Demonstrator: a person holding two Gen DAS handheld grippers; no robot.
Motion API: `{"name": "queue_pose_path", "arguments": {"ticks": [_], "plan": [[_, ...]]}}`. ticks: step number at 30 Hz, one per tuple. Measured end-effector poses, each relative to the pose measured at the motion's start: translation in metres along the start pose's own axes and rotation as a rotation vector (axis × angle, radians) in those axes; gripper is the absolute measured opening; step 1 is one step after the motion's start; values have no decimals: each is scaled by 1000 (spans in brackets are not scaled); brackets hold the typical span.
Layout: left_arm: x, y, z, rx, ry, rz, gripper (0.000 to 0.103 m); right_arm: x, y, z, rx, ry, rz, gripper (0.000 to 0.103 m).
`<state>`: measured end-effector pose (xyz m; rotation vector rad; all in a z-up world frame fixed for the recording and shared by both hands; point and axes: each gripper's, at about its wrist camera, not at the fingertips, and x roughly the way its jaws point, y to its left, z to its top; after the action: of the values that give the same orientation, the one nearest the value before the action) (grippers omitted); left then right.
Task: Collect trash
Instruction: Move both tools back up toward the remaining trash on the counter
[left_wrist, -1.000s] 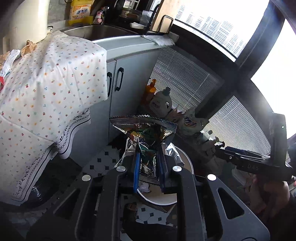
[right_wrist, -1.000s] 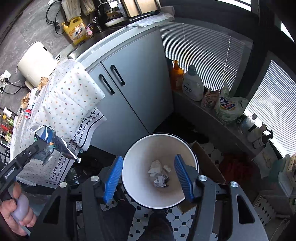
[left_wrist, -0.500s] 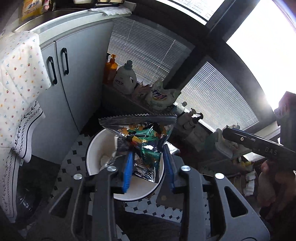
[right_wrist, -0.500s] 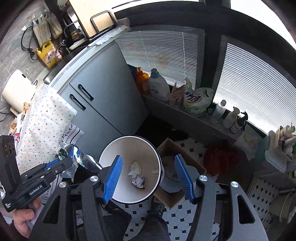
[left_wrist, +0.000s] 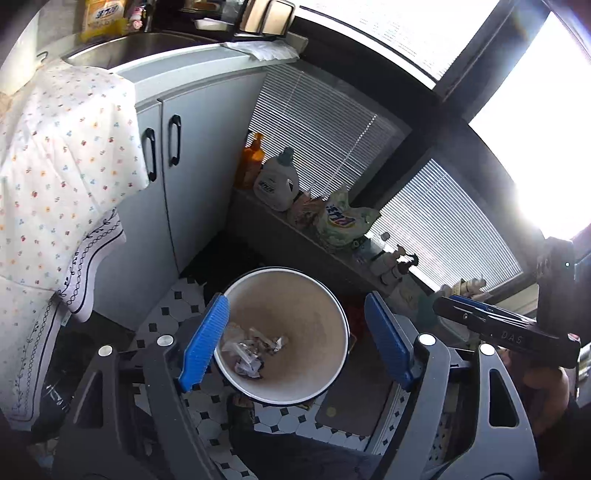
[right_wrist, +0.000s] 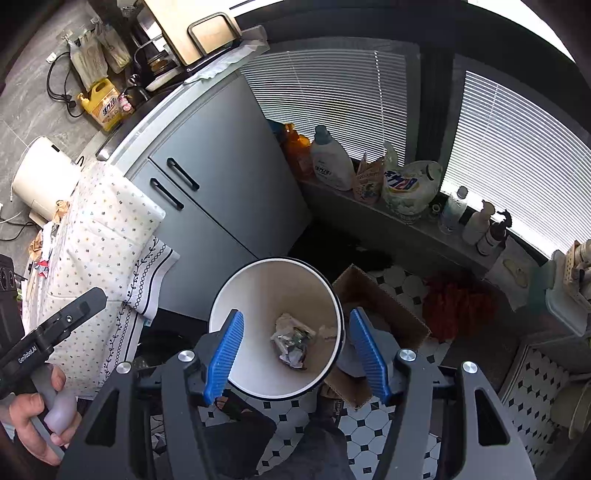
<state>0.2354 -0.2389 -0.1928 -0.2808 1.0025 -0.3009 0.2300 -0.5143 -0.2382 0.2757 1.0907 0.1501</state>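
Trash (left_wrist: 255, 350): crumpled foil wrapper and bits of white paper, lying loose at the bottom of the bin (left_wrist: 321, 291).
Bin: white inside, dark rim, standing on the black-and-white tiled floor (right_wrist: 388, 435) in front of the grey cabinet (right_wrist: 221, 192).
Left gripper (left_wrist: 295, 343): above the bin mouth, blue pads far apart and spreading wider; nothing between them but the view down into the bin.
Right gripper (right_wrist: 295, 354): also over the bin, jaws wide and opening further, holding nothing.
Hand (right_wrist: 40, 417): grips the left tool's handle at the lower left edge of the right wrist view.
Cardboard box (right_wrist: 376, 306): on the floor, touching the bin's right side.
Tablecloth (left_wrist: 62, 166): flower-dotted, hanging down left of the cabinet.
Window ledge (right_wrist: 399, 225): carries an orange bottle (right_wrist: 297, 147), a white detergent jug (right_wrist: 328, 162) and a refill pouch (right_wrist: 406, 188) under slatted blinds.
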Motion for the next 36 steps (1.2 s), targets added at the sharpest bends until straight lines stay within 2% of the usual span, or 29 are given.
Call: {"name": "queue_pose_path", "arguments": {"ticks": [3,8,11,16,21,24,28,33,36], "plan": [[-27,20,5,-42,-56,63,84,0,28,7,-54,-26,31,79],[-81,61,11,-144,-152,167,87,6,85,24,-162,-34,99,88],[-112,84,12,-204,-193,268,93,7,119,33,-203,-66,138,95],[-158,116,10,-284,-293,378,96,8,177,46,-277,-98,185,95],[-190,140,3,-325,-344,439,97,-1,231,53,-355,-174,216,95],[-209,153,1,-346,-380,466,97,-2,261,57,-399,-172,256,95],[-233,175,0,-386,-429,501,97,-3,297,58,-457,-198,238,95],[-256,204,1,-440,-488,591,97,-3,338,54,-519,-252,208,95],[-265,223,4,-446,-495,606,97,2,369,53,-555,-255,181,95]]}}
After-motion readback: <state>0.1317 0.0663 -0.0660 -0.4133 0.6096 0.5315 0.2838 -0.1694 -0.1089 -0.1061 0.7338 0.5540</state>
